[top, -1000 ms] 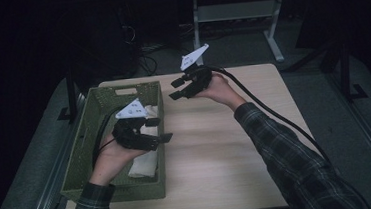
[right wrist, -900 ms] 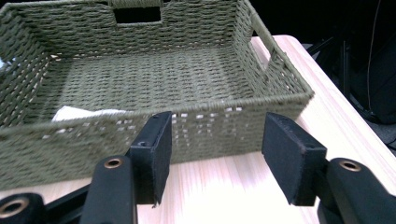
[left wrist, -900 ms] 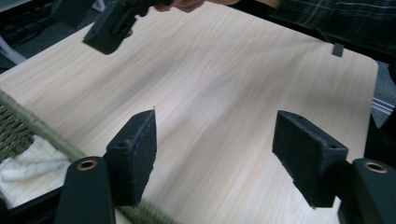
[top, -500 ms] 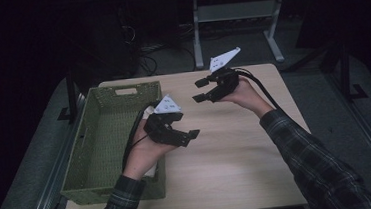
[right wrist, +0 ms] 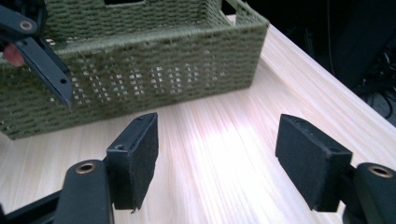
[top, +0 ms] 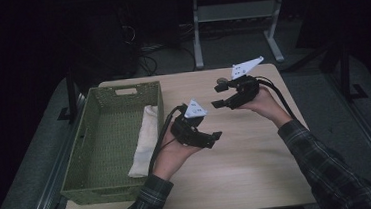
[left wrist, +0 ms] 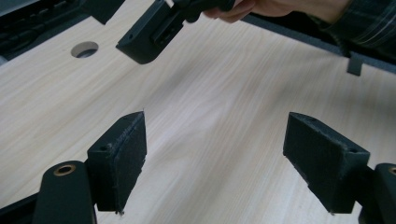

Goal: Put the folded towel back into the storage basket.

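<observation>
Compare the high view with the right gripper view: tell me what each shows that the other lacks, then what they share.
High view alone: a folded white cloth lying in the basket along its right wall, the right gripper's grey plate, and both plaid sleeves. Right gripper view alone: a close look at the right gripper, jaws apart with bare table between the pads, and light showing through the weave of the basket's wall. Both: the green woven basket, the pale wooden table and the left gripper.
</observation>
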Motion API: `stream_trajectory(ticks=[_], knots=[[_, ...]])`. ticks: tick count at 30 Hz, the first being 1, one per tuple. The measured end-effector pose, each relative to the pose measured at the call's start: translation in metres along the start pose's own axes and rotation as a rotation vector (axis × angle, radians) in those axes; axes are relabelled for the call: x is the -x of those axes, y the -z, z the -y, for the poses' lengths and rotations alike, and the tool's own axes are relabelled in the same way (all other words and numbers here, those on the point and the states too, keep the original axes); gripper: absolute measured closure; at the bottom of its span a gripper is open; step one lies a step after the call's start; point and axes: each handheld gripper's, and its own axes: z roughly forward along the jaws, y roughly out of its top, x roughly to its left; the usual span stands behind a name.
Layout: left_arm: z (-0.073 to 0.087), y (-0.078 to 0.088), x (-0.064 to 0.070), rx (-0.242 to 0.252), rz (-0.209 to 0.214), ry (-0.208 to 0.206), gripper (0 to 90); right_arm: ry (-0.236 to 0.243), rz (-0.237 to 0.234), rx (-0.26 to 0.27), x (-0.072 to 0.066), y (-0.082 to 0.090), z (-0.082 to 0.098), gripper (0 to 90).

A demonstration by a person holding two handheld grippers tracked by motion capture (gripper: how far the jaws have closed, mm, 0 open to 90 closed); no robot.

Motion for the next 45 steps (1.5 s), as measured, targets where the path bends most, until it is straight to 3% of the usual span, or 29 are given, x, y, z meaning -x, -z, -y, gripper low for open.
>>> stream_trajectory(ticks=[5, 14, 20, 28, 38, 42, 45], knots=[[0.008, -0.017, 0.009, -0.022, 0.007, -0.011, 21.1, -0.029, 0.015, 0.000, 0.000, 0.007, 0.018, 28.1], [0.025, -0.040, 0.020, 0.008, 0.037, 0.015, 20.9, -0.065, 0.041, -0.002, -0.002, 0.018, 0.057, 26.5], [0.037, -0.055, 0.025, -0.003, 0.052, 0.014, 20.4, -0.080, 0.063, -0.015, -0.003, 0.023, 0.081, 24.8], [0.052, -0.067, 0.024, -0.032, 0.051, 0.000, 18.0, -0.122, 0.078, -0.014, -0.007, 0.028, 0.108, 24.2], [0.068, -0.083, 0.028, -0.079, 0.045, -0.024, 18.1, -0.153, 0.096, -0.062, -0.018, 0.025, 0.145, 23.7], [0.073, -0.089, 0.027, -0.084, 0.043, -0.005, 18.0, -0.157, 0.102, -0.099, -0.022, 0.024, 0.157, 22.9], [0.077, -0.092, 0.026, -0.109, 0.040, -0.014, 18.0, -0.153, 0.117, -0.103, -0.024, 0.026, 0.161, 22.9]])
